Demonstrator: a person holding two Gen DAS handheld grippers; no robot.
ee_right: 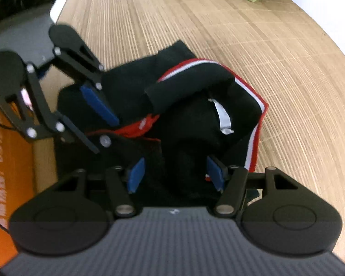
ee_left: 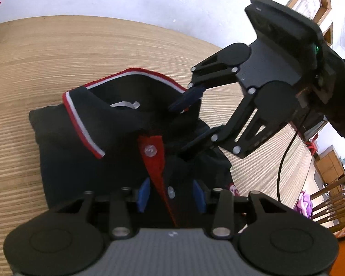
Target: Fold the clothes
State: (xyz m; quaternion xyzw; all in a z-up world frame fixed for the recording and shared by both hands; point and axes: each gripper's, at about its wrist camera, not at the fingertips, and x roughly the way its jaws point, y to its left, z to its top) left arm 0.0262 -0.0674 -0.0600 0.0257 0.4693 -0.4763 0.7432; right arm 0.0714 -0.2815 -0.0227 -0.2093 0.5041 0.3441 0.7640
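Black polo shirt (ee_left: 85,142) lies folded on bench (ee_left: 57,53); soft, limp, light; your left gripper (ee_left: 171,195) spread over placket, right gripper (ee_right: 176,172) spread at collar (ee_left: 82,117); take hold at doubled edges, not loose collar.

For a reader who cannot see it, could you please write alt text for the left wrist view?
A folded black polo shirt with a red-and-white trimmed collar lies on a wooden table. The left tongs hover open over its red button placket, while the right tongs reach in, open, at the collar's right side.
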